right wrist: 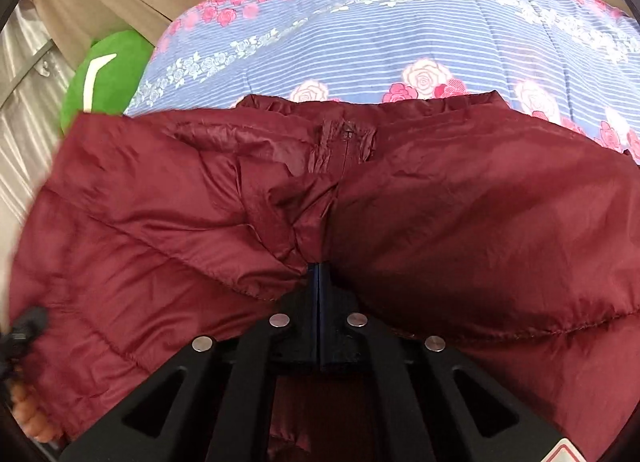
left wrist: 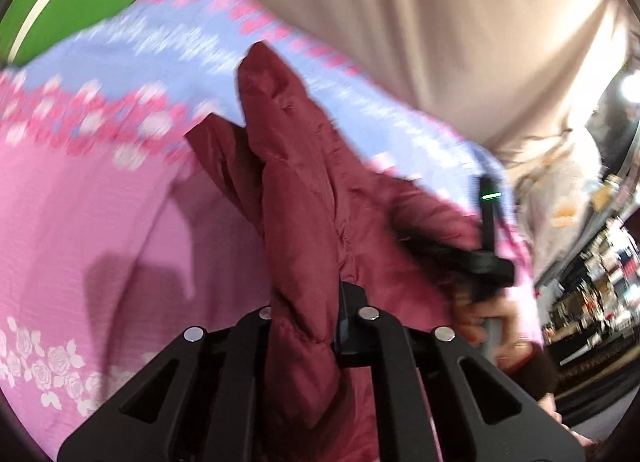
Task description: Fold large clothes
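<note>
On the left, the left gripper [left wrist: 308, 326] has its jaws closed on a raised fold of the maroon padded jacket [right wrist: 440, 202], which lies on the flowered bed cover [right wrist: 360, 50]. The right gripper [right wrist: 319, 282] pinches its middle. The slippery fabric may slide out, so the fold would collapse.

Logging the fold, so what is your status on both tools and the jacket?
Left tool shut on maroon jacket, fold bunched between fingers. Right tool shut on jacket. Jacket over floral bedspread. Nothing in the way.
</note>
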Tool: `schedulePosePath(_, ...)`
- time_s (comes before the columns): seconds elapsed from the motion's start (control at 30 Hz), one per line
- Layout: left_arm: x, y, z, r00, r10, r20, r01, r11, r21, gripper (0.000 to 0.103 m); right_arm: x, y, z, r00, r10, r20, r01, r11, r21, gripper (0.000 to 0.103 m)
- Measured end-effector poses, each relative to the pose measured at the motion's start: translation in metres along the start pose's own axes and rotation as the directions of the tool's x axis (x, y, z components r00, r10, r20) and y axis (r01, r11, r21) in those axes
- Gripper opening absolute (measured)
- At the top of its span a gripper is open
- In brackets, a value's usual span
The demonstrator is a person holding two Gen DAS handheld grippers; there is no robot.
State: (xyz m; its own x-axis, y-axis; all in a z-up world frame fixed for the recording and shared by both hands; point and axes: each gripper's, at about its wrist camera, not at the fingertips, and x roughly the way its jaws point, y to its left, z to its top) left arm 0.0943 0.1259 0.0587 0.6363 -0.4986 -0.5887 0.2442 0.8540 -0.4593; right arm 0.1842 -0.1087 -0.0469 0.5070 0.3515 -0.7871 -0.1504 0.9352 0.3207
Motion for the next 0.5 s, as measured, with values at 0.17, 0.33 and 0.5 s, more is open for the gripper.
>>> schedulePosePath(0.17, -0.005, -0.051, 0.012, 0.999, -0.033, 0.037, 0.029, 0.996, 0.085, 0.007, -0.034, -0.004, -0.010, 0.998, 0.050, 0.029, -0.051, 0.998, 0.048, 0.001)
schedulePosePath(0.33, -0.004, -0.069, 0.013, 0.998, -0.043, 0.048, 0.038, 0.993, 0.115, 0.007, -0.087, -0.001, -0.061, 0.998, 0.064, 0.027, -0.065, 0.998, 0.014, 0.005)
schedulePosePath(0.5, -0.006, -0.110, 0.008, 0.995, -0.090, 0.052, 0.080, 0.981, 0.177, 0.007, -0.054, 0.002, -0.085, 0.999, 0.039, -0.021, -0.039, 0.999, 0.002, 0.000)
